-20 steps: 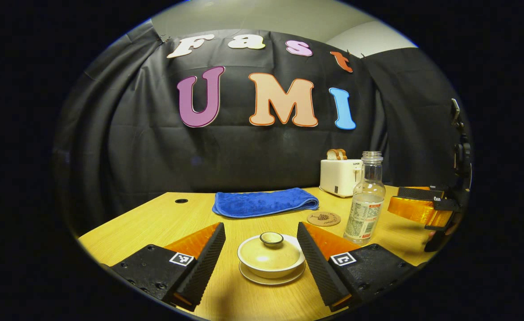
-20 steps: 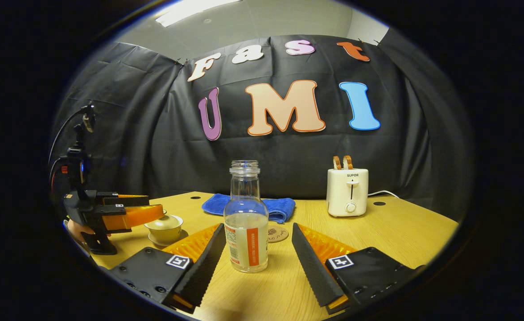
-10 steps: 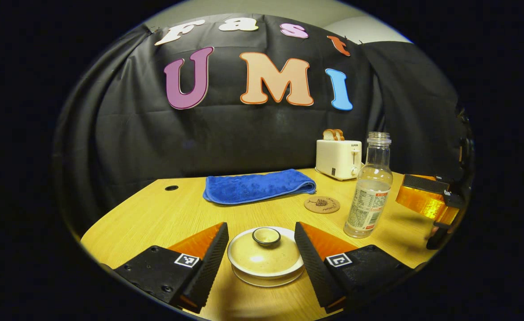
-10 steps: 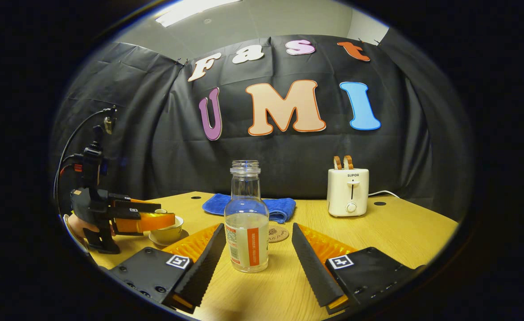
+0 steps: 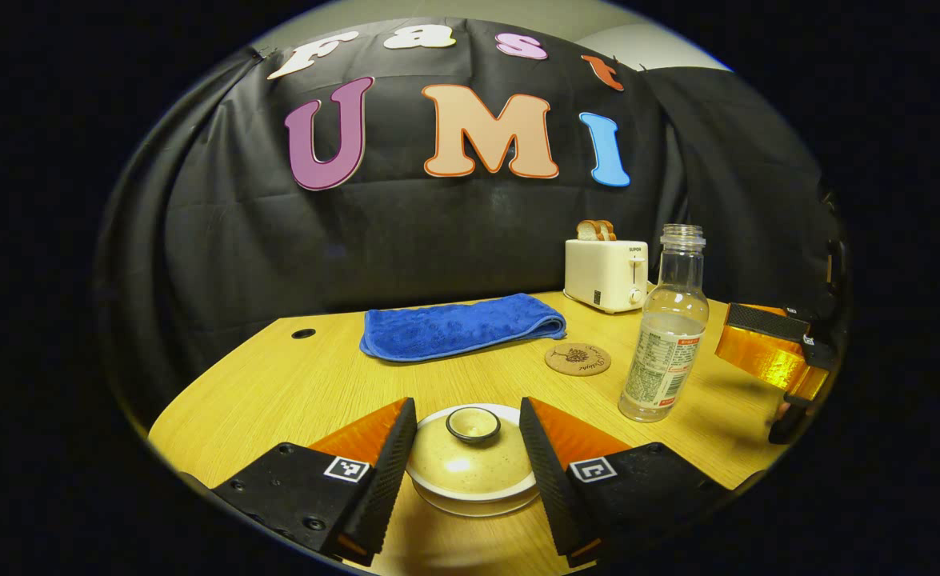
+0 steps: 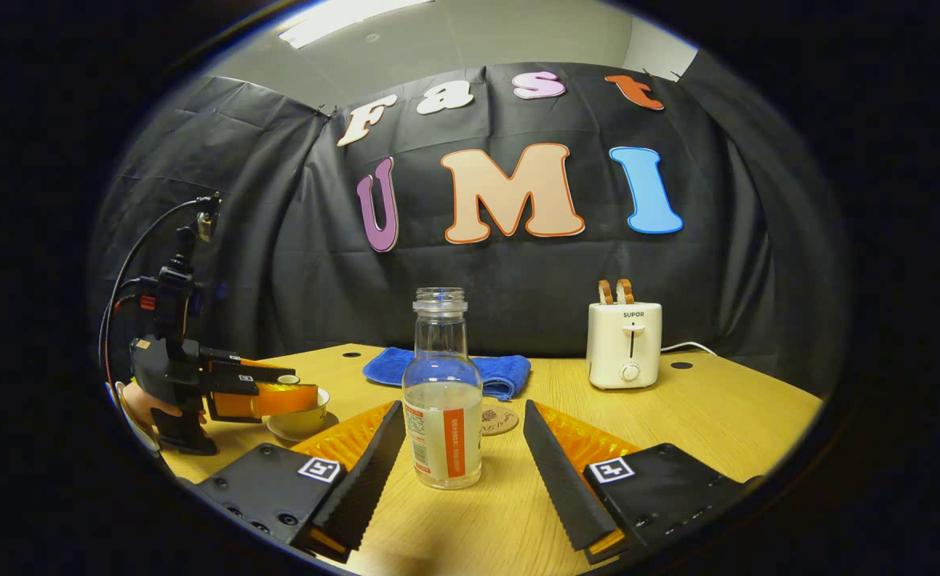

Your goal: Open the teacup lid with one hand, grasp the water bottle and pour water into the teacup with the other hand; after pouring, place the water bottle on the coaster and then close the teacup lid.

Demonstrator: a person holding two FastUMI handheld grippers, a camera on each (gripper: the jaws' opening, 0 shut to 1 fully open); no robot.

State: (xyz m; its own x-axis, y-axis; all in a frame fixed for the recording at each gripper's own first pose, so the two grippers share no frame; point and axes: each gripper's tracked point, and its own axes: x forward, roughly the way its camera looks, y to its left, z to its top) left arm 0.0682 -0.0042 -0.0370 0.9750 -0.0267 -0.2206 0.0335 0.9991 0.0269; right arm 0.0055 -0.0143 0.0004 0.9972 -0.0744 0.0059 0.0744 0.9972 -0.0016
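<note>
We see a pale yellow wood-grain bench with a folded bright blue towel. The teacup and its lid are cream, the lid knob dark-rimmed. The clear bottle wears a white label with an orange-red stripe. The round coaster is tan with a dark drawing. The toaster is cream-white, holding brown-crusted bread.

Glazed, glossy ceramic teacup lid on a smooth wood-grain counter. Clear, shiny plastic water bottle with paper label; coaster matt. Towel of plush, napped cloth.
</note>
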